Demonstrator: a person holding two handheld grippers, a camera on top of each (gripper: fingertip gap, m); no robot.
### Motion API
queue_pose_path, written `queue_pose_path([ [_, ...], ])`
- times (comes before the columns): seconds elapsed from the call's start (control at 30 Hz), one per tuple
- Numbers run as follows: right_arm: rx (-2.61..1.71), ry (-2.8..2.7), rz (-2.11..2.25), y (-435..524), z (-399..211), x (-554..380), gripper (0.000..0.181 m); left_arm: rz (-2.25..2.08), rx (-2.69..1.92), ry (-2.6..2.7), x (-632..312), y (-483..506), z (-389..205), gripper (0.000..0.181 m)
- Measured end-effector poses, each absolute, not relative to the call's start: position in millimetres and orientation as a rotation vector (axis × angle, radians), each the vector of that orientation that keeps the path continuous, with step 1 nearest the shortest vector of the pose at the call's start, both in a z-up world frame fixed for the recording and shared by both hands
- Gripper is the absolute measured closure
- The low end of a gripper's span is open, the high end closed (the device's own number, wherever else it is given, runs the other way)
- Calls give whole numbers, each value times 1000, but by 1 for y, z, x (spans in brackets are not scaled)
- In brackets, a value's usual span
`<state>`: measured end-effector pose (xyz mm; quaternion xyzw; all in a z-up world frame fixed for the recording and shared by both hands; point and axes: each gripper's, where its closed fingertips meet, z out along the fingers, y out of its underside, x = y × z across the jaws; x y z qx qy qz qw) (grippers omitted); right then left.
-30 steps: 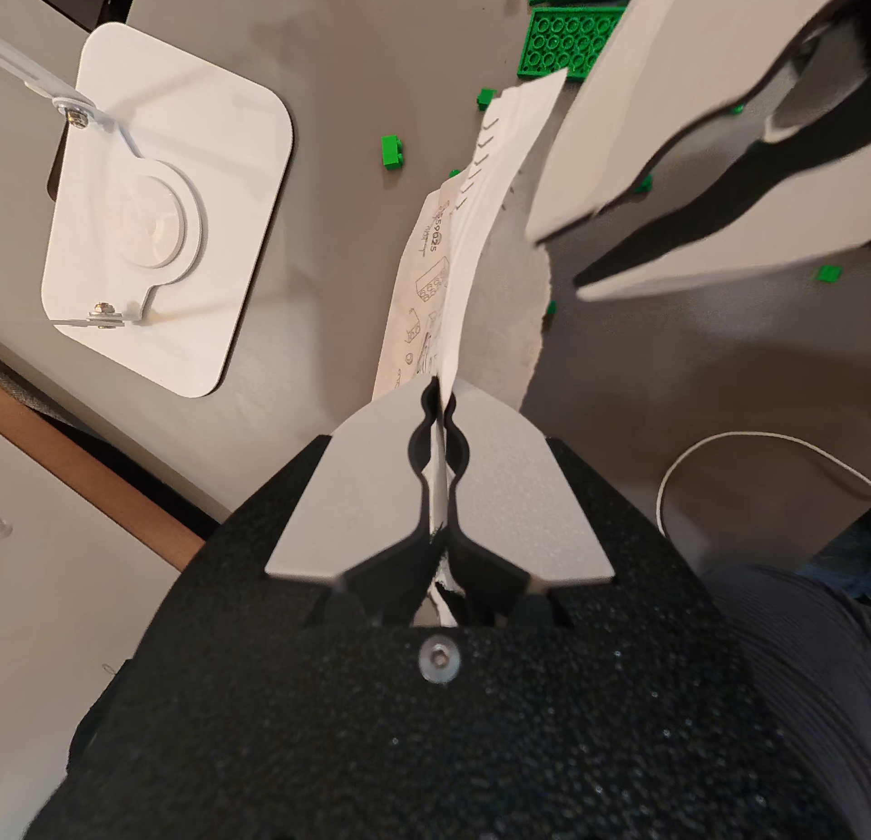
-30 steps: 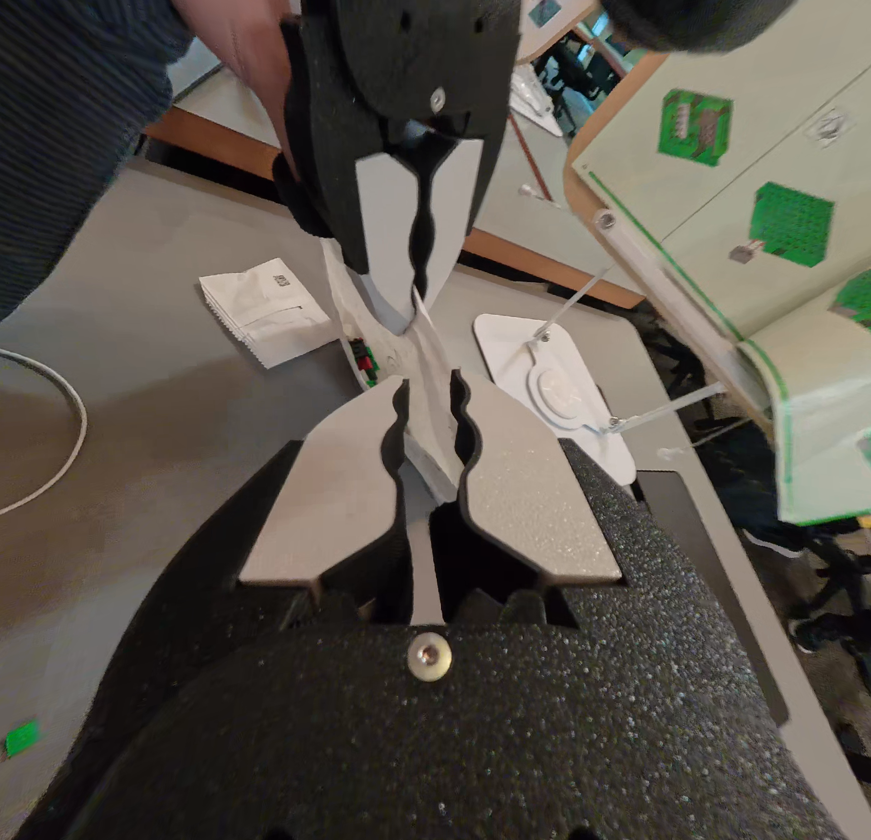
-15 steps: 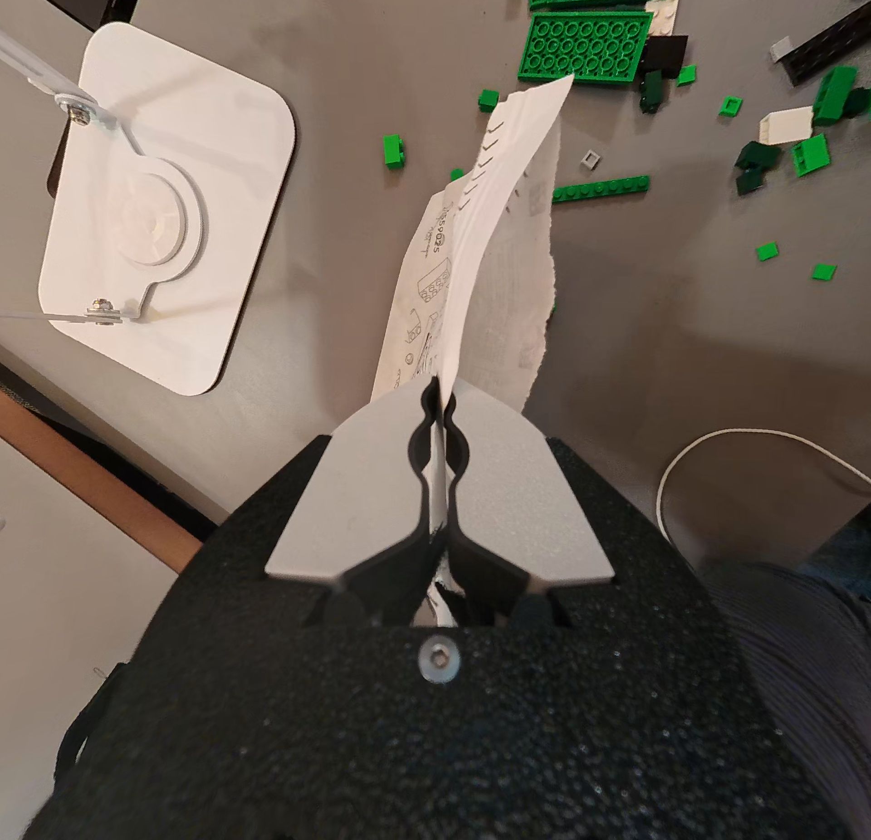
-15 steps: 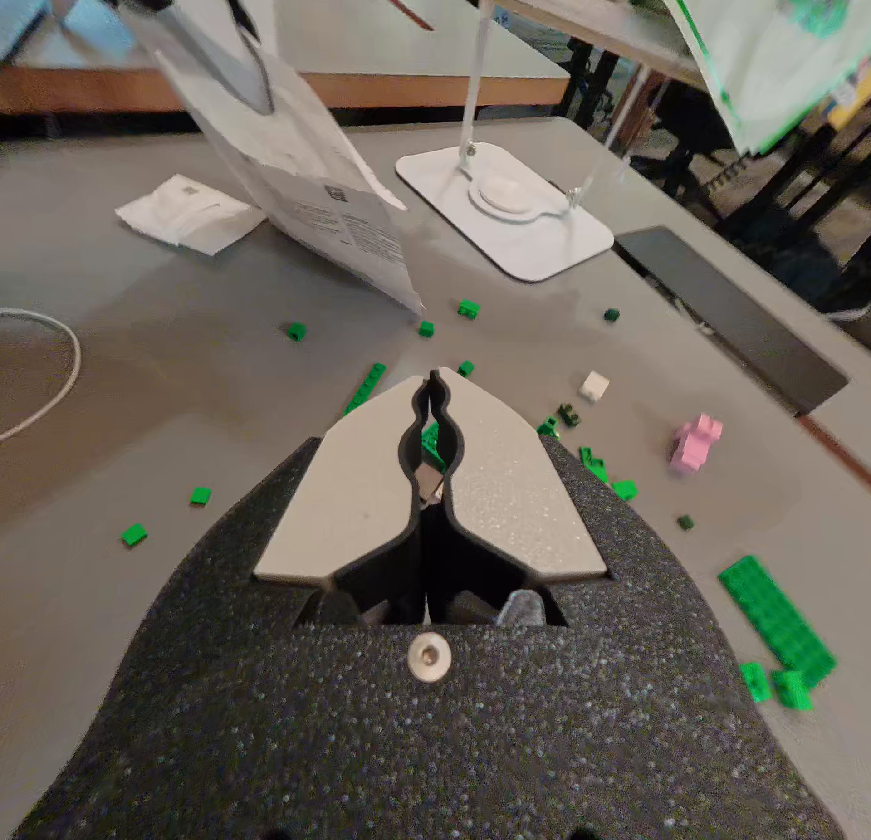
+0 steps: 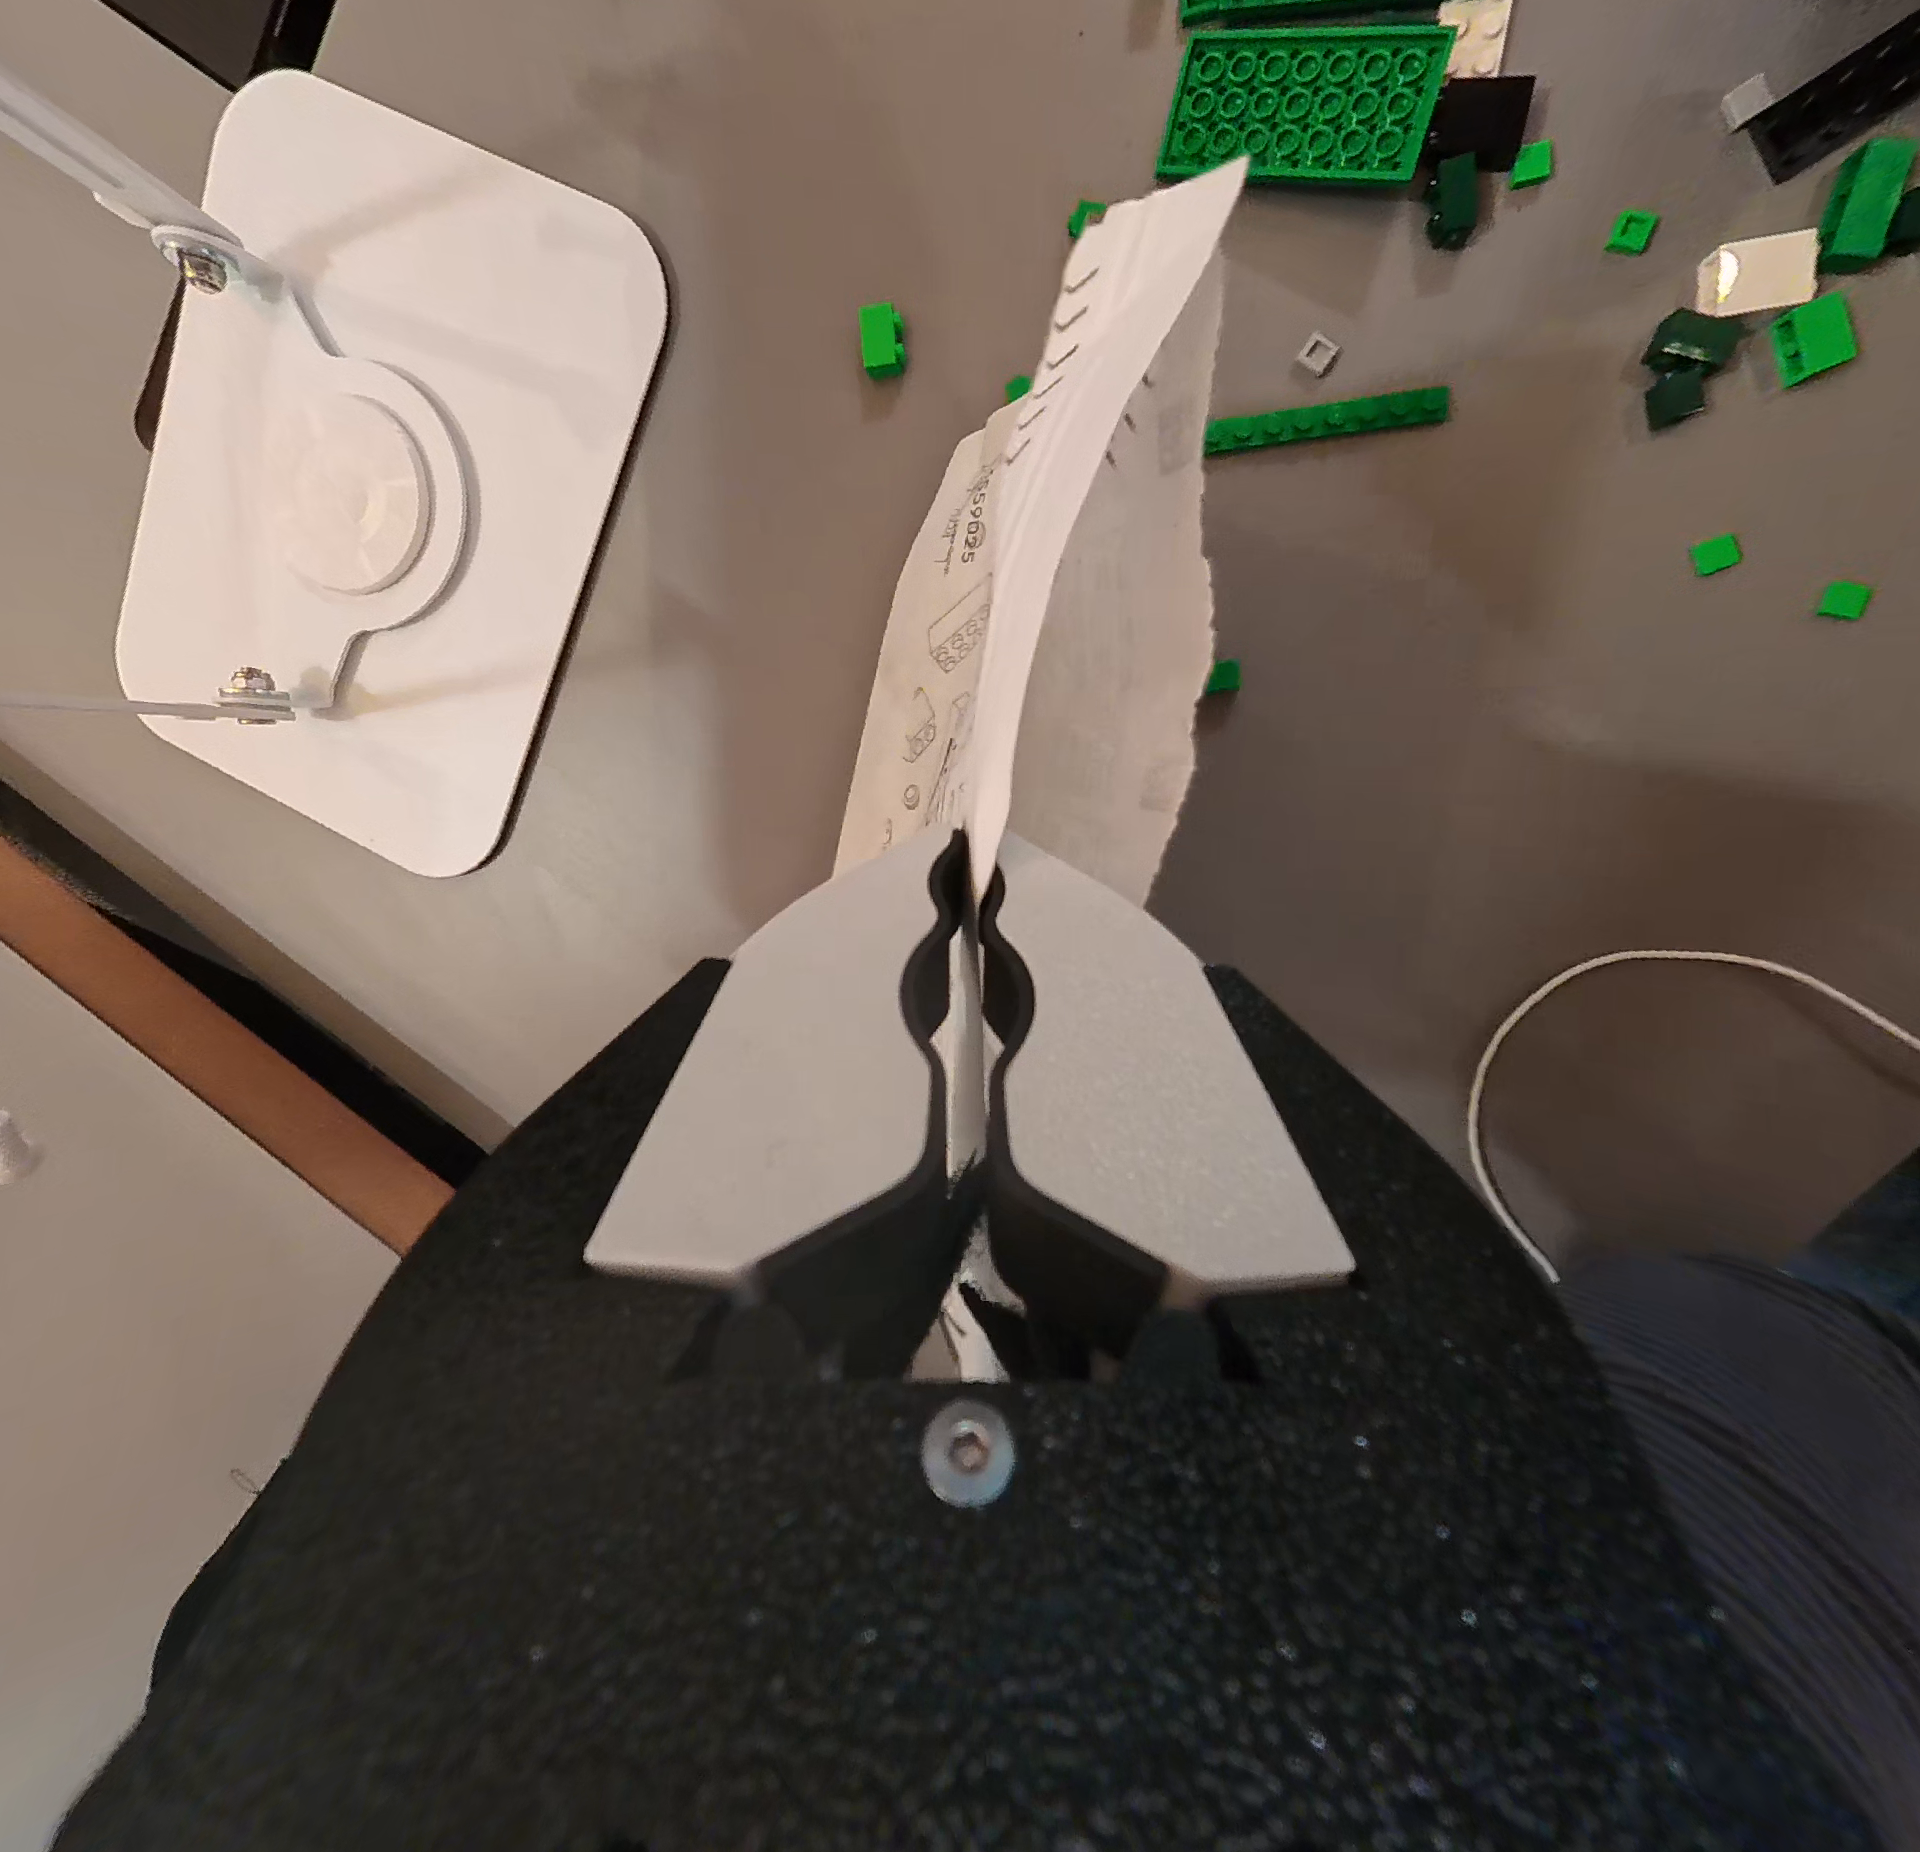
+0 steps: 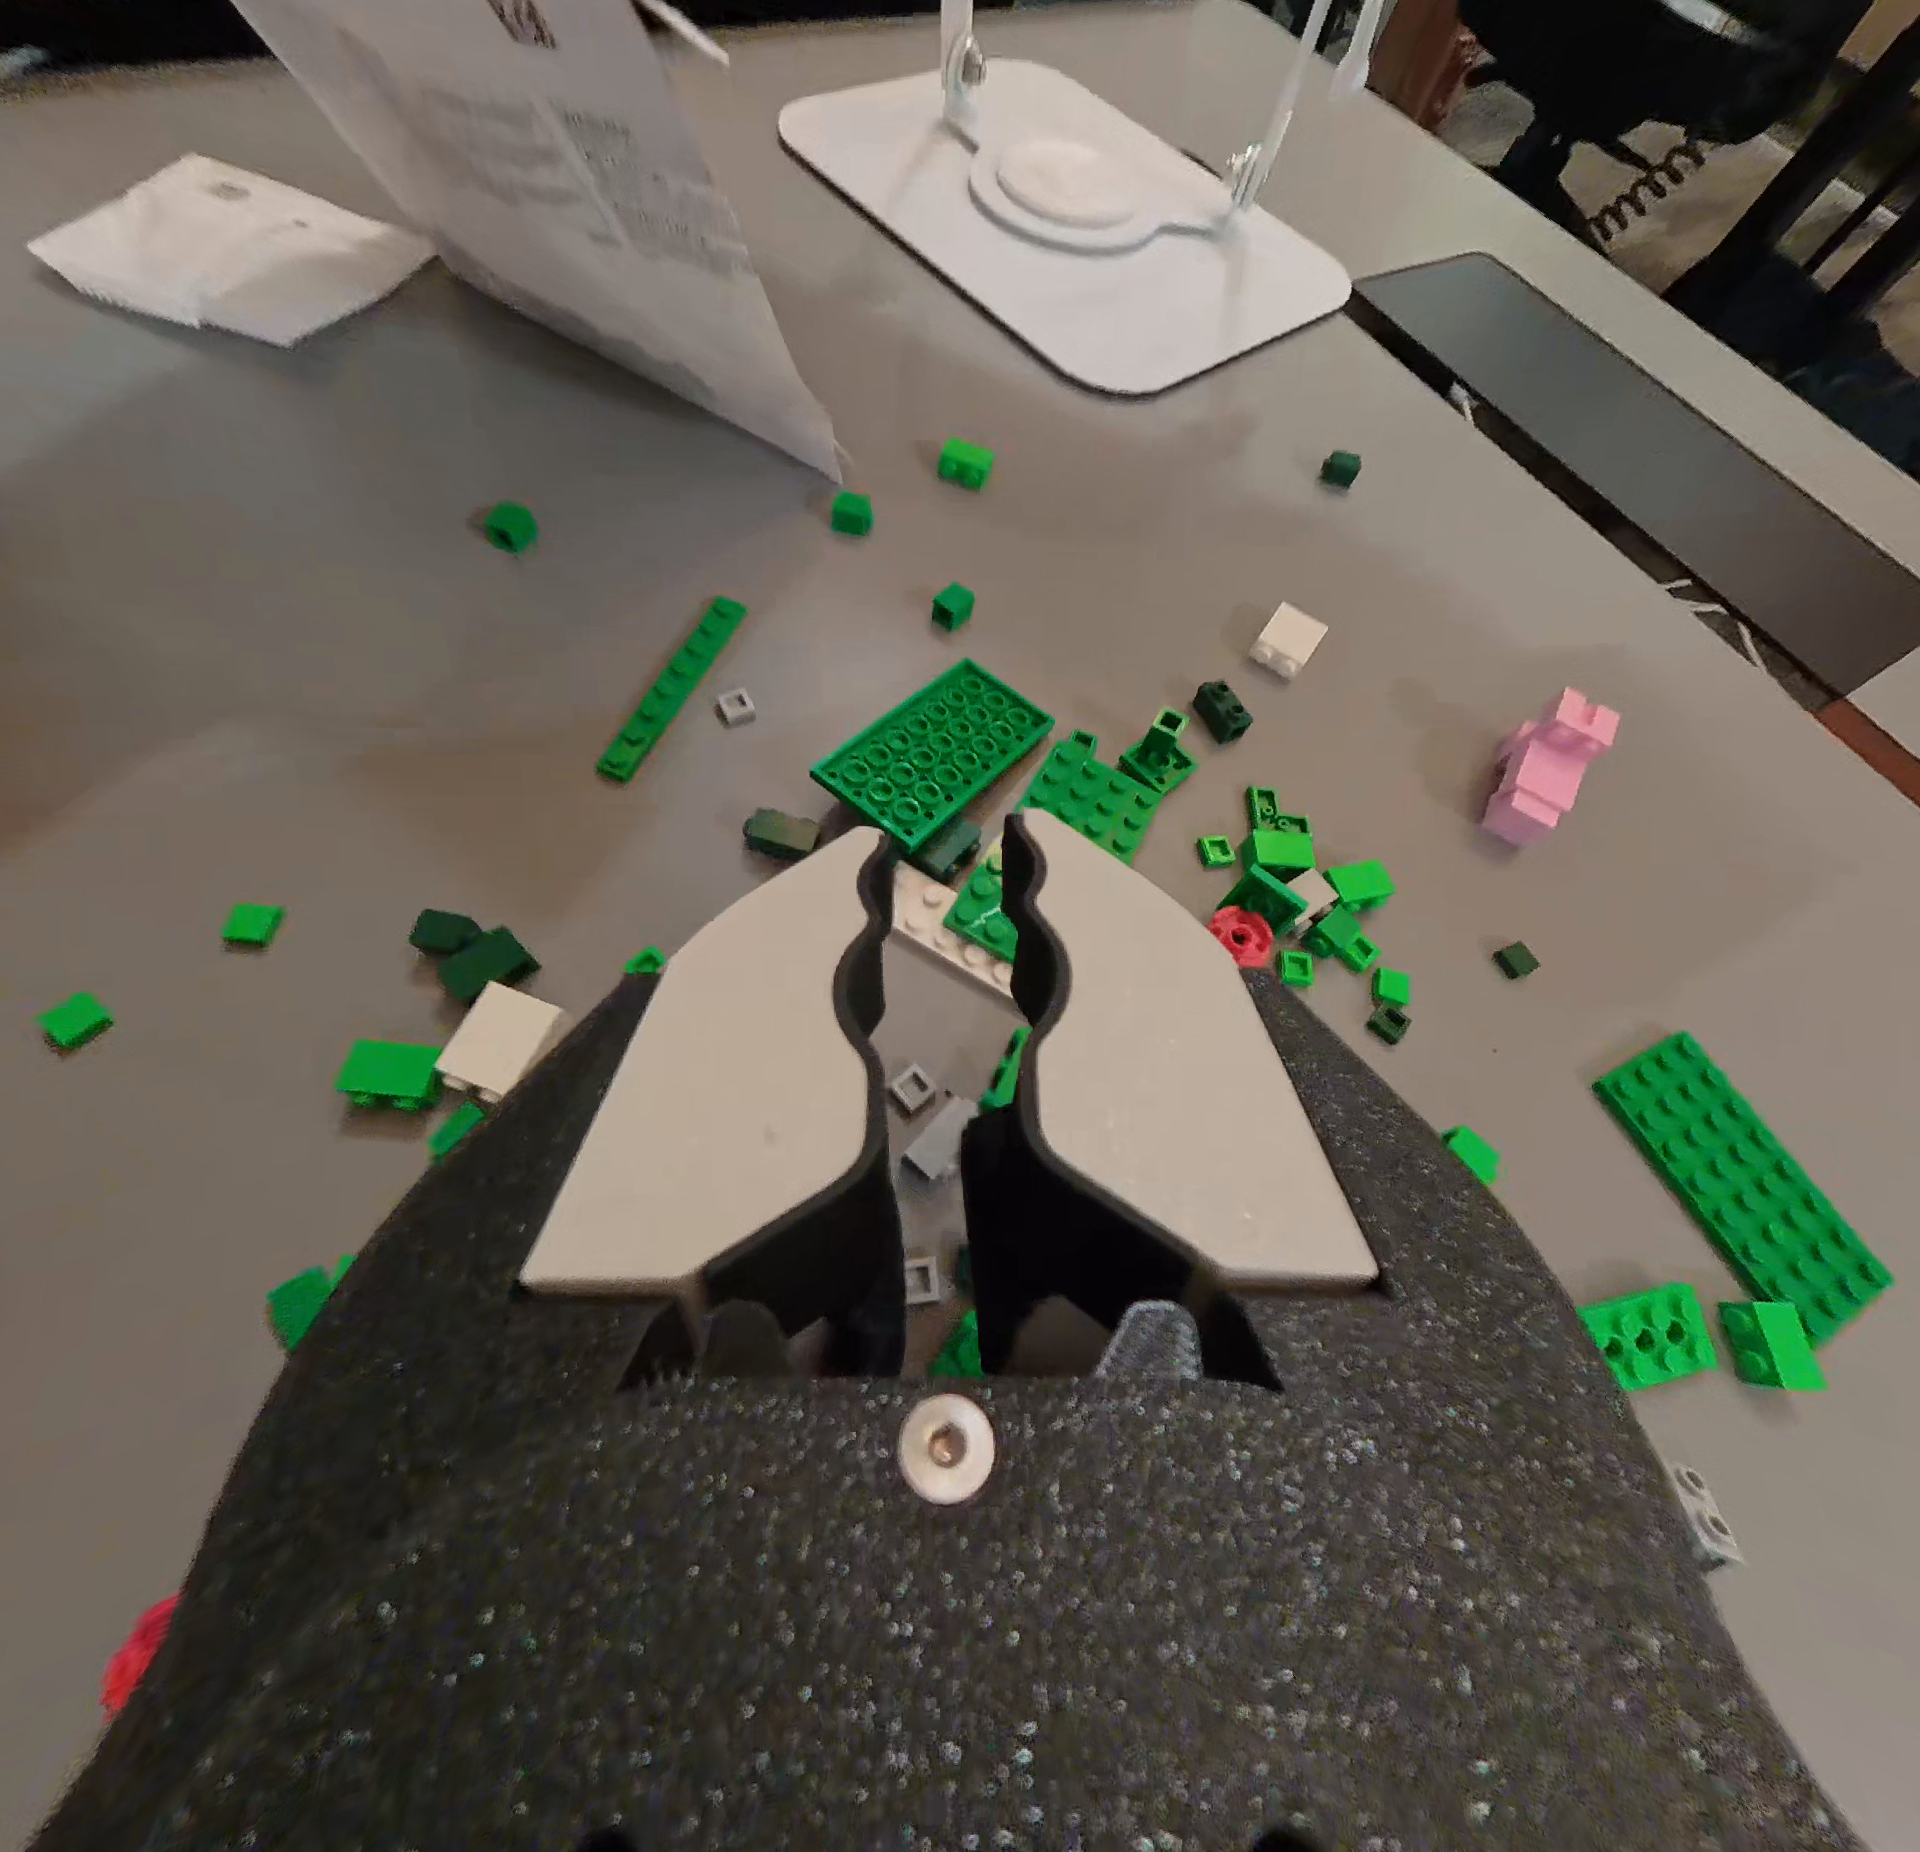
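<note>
The left gripper point(image 5: 971, 857) pinched a torn white paper bag point(image 5: 1081, 514) above the grey bench point(image 5: 831, 88). The right gripper point(image 6: 945, 846), fingers parted and empty, hovered over scattered green bricks point(image 6: 930, 753); farther off stood a white stand base point(image 6: 1070, 213).

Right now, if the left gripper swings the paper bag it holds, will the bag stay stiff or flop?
Probably flop. The paper bag is thin and already bends sideways above the left gripper, which pinches one edge only. Its torn edge looks likely to rip further if pulled. It seems light, so air could sway it.
</note>
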<state>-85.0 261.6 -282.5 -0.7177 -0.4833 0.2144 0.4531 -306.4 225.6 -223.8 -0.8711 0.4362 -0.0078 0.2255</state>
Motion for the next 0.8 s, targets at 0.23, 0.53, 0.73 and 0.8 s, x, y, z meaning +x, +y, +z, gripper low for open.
queue_pose_path([
  [0.23, -1737, -1269, 630, 252, -284, -79, 160, -37, -2389, 1203, -308, 225, -223, 181],
  [0.53, -1669, -1366, 696, 236, -277, -65, 162, -27, -2410, 1225, -302, 226, -227, 181],
  [0.73, -1631, -1554, 743, 210, -287, -62, 165, -70, -2436, 1259, -294, 220, -230, 181],
  [0.8, -1633, -1602, 779, 200, -289, -59, 165, -61, -2440, 1269, -292, 220, -232, 181],
])
